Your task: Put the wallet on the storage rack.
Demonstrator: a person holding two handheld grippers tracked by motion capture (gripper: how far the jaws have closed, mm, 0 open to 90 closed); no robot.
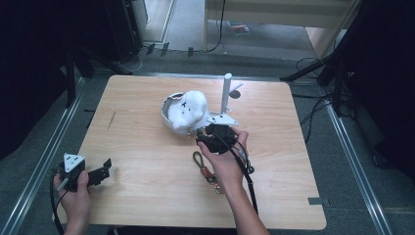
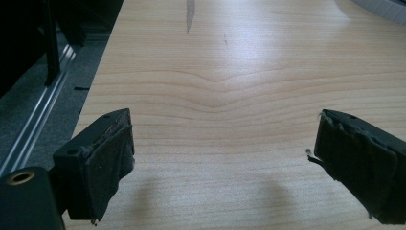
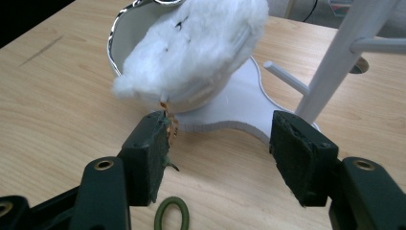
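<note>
right gripper (image 3: 218, 158) gapes open — fluffy white pouch (image 3: 191, 48) just beyond, near one pad.

white fluffy plush (image 3: 191, 52) (black stitches) lying in white bowl (image 3: 119, 45).

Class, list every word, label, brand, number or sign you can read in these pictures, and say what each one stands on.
None: no readable text stands on anything here.
White plush toy: small black stitched marks, not letters.
White stand: plain, no label.
Keyring strap: any print too small to read.
Flat item on the floor beyond the table: too blurred to read.
</note>
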